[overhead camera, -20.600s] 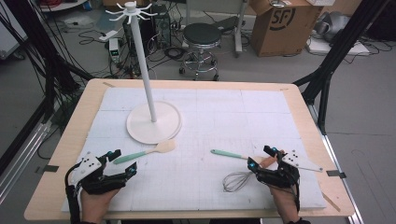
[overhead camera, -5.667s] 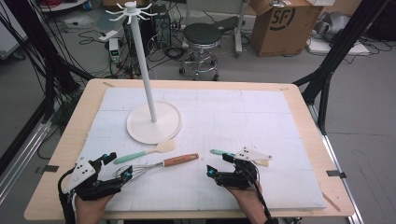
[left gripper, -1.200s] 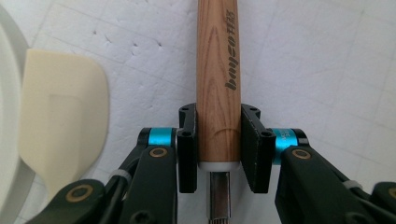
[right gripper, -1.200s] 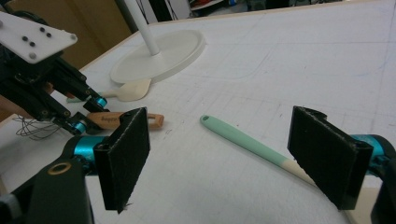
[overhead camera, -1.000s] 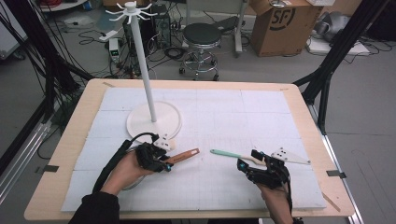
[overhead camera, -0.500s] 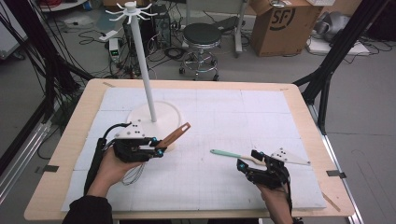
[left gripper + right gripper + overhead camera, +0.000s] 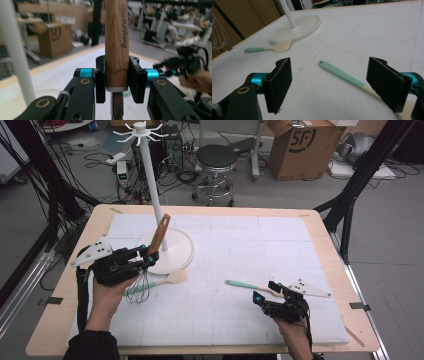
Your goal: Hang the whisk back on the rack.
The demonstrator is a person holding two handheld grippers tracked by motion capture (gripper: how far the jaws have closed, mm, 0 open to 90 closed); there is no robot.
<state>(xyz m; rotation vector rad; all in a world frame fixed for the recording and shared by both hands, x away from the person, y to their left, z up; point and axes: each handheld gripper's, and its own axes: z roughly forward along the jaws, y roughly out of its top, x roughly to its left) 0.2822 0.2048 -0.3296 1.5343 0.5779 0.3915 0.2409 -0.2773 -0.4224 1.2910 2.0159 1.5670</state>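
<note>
My left gripper (image 7: 146,259) is shut on the wooden handle (image 7: 116,47) of a whisk. The handle (image 7: 160,233) points up beside the white stand's pole (image 7: 152,185), and the wire head (image 7: 141,290) hangs below the hand, off the mat. In the left gripper view both pads press the handle's lower end, with the pole (image 7: 15,50) to the left. My right gripper (image 7: 263,295) rests open near the front right, its jaws either side of a mint-handled utensil (image 7: 342,75) lying on the mat. A mint-handled cream spatula (image 7: 167,280) lies by the stand's base (image 7: 176,251).
The stand carries hooks at its top (image 7: 141,130) and its round base (image 7: 297,27) sits on the white mat at left centre. The mat (image 7: 260,245) covers most of the wooden table. A stool and a cardboard box stand on the floor beyond the far edge.
The left gripper has risen with the whisk and drifted left toward the stand, swinging the wooden handle from nearly level to upright. The right gripper has stayed put.
</note>
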